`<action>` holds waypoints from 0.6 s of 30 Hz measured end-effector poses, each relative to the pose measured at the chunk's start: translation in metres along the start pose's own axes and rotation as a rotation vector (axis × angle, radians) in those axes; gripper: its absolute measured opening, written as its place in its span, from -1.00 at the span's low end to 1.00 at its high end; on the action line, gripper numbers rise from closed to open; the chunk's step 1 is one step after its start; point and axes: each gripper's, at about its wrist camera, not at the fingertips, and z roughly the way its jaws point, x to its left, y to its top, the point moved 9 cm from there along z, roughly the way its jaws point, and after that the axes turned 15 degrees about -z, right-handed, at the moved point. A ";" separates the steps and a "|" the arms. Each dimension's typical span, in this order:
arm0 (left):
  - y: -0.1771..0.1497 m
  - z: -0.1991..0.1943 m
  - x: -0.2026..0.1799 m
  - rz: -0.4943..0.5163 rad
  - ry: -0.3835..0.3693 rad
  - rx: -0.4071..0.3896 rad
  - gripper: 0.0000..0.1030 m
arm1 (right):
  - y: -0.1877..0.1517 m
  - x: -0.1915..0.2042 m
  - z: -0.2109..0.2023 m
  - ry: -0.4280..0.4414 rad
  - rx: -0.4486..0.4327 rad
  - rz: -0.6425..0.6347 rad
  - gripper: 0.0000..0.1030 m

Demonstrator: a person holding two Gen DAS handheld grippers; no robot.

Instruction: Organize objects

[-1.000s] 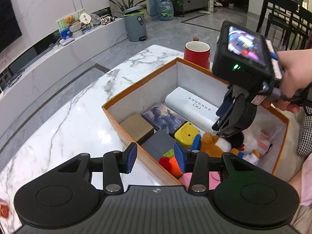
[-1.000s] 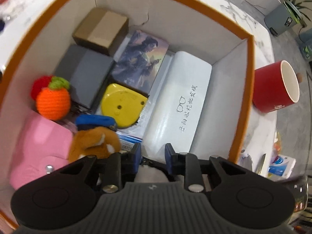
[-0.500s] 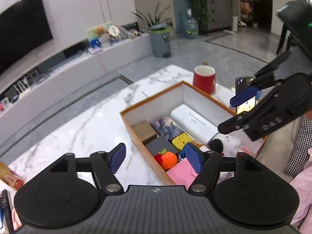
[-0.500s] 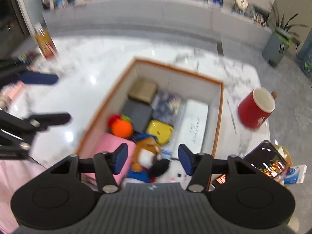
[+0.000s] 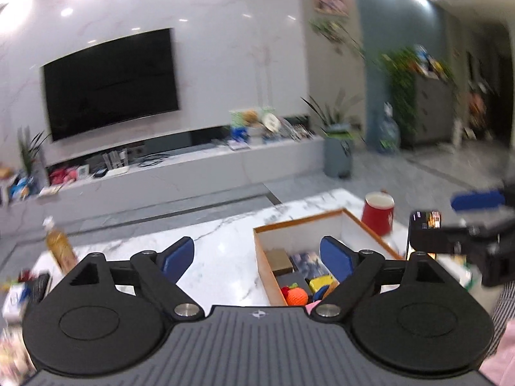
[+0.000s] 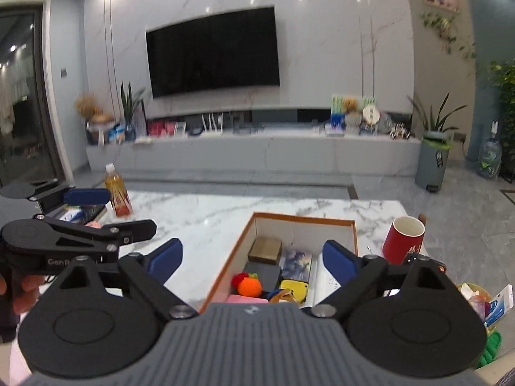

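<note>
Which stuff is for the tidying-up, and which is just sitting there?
For the job: box; orange toy; yellow case; brown block; both grippers, empty and opening, left, right.

Lying about: mug; bottle; TV; bin.

Glossy marble table [image 6: 225, 215], cardboard box [image 6: 302, 218], crocheted orange [image 6: 250, 286]

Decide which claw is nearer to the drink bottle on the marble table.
Left. The left claw, jaws opening and empty, hovers right beside the drink bottle. The right claw, also opening and empty, is by the box, farther along the table.
</note>
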 end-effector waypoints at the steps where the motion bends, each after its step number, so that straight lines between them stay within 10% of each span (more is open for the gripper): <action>1: -0.002 -0.002 0.003 -0.028 -0.001 -0.006 1.00 | -0.003 0.003 -0.003 -0.010 -0.013 0.014 0.88; 18: -0.070 0.043 0.031 -0.098 0.157 0.133 1.00 | -0.071 0.011 0.048 -0.104 0.061 0.121 0.97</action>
